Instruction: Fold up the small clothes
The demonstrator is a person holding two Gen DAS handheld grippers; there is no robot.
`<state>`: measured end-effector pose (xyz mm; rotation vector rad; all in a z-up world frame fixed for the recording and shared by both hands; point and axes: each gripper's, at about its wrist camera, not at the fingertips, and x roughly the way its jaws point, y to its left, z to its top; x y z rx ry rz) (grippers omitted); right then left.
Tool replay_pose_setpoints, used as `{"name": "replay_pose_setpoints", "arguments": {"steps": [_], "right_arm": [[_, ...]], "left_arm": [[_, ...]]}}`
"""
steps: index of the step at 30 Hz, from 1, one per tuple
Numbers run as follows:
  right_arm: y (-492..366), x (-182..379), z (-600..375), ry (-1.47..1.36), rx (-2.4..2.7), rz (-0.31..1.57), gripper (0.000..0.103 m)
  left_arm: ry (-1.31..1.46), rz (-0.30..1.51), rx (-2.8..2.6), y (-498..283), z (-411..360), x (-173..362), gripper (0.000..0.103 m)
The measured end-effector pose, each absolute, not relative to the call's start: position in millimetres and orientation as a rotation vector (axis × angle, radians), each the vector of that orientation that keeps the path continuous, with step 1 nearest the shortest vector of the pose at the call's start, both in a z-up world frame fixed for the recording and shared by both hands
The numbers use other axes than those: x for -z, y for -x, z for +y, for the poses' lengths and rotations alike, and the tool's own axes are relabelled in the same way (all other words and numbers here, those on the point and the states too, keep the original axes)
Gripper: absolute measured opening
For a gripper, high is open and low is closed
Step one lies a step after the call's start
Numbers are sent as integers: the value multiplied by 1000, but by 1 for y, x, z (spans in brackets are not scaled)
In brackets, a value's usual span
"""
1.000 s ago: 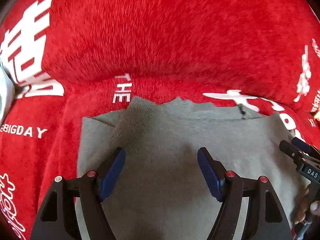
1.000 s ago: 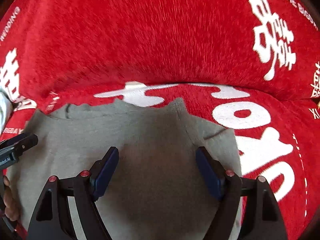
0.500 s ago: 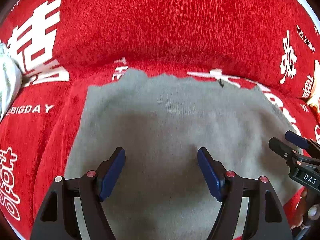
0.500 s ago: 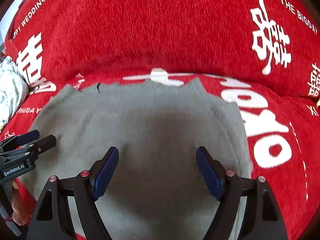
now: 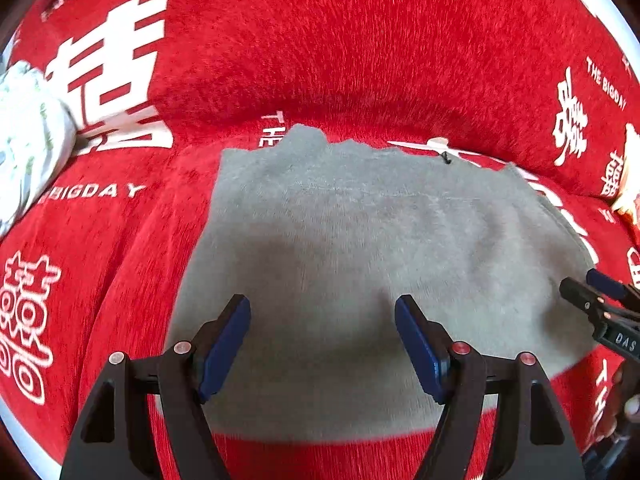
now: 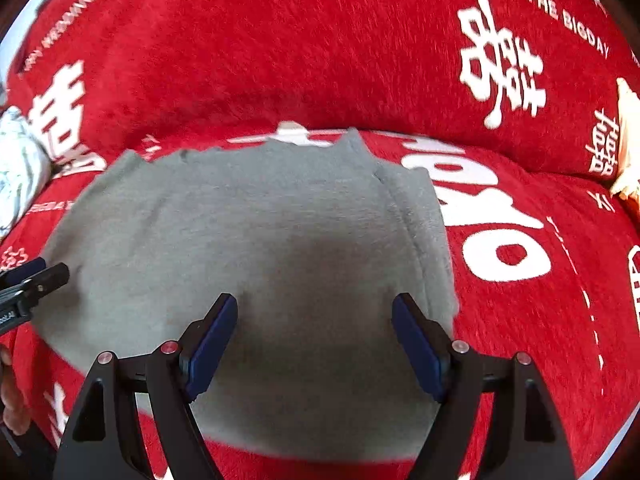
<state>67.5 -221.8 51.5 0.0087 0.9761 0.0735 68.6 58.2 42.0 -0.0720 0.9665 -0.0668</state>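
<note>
A grey knitted garment lies flat and folded on the seat of a red sofa cover printed with white characters and lettering, its far edge near the fold where the seat meets the backrest. The left gripper and the right gripper hover side by side above it, each with its blue-padded fingers spread wide and nothing between them. A pale patterned cloth sits at the far left of the sofa.
</note>
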Motion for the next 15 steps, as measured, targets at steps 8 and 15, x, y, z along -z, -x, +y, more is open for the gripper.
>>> {"name": "replay_pose_setpoints", "arguments": {"steps": [8, 15], "right_arm": [[-21, -29, -203, 125, -145, 966, 85], [5, -50, -246, -7, -61, 940, 86]], "left_arm": [[55, 966, 26, -25, 76, -21, 76], [301, 984, 29, 12, 132, -18, 76]]}}
